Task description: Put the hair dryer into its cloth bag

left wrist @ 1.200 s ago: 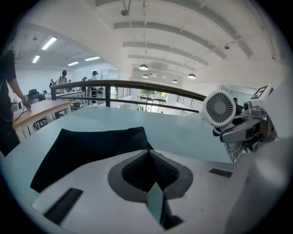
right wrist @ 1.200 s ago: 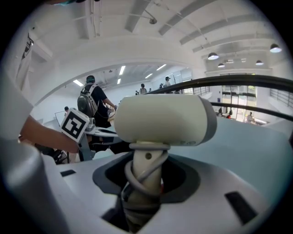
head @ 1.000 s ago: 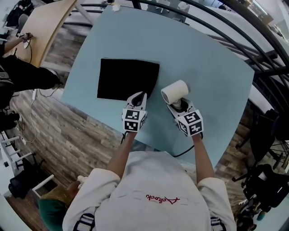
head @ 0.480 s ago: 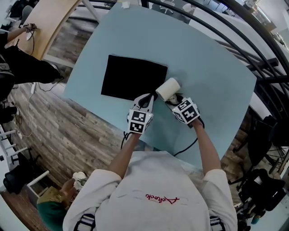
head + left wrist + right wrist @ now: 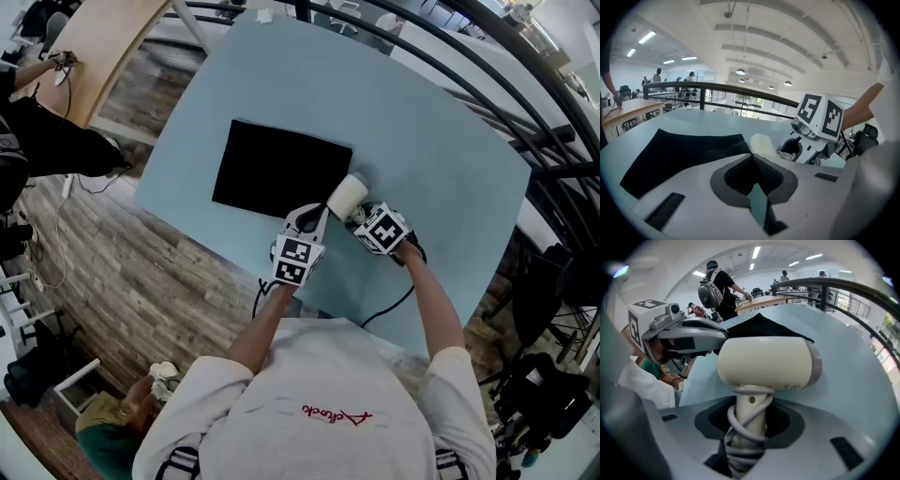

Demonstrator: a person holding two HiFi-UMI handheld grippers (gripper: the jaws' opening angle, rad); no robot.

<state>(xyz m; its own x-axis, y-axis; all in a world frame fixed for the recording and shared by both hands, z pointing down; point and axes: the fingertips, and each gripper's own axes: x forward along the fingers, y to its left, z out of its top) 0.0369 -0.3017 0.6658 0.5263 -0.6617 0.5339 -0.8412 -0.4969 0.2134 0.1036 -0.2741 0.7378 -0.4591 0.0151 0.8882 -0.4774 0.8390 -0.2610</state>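
Observation:
A flat black cloth bag lies on the light blue table. My left gripper is shut at the bag's near right corner, where the cloth rises to the closed jaw tips, apparently pinched. My right gripper is shut on the handle of the cream hair dryer, which has its grey cord wound round it. The dryer's barrel hangs just right of the left gripper, at the bag's right edge. The bag's mouth is hidden.
The table's near edge runs just under both grippers, with wood floor below. The dryer's cord trails off that edge. A black railing curves behind the table. A wooden table and people stand at the far left.
My right gripper has brought the hair dryer down and left, from well clear of the bag to right beside the left gripper. The left gripper stays at the bag's corner.

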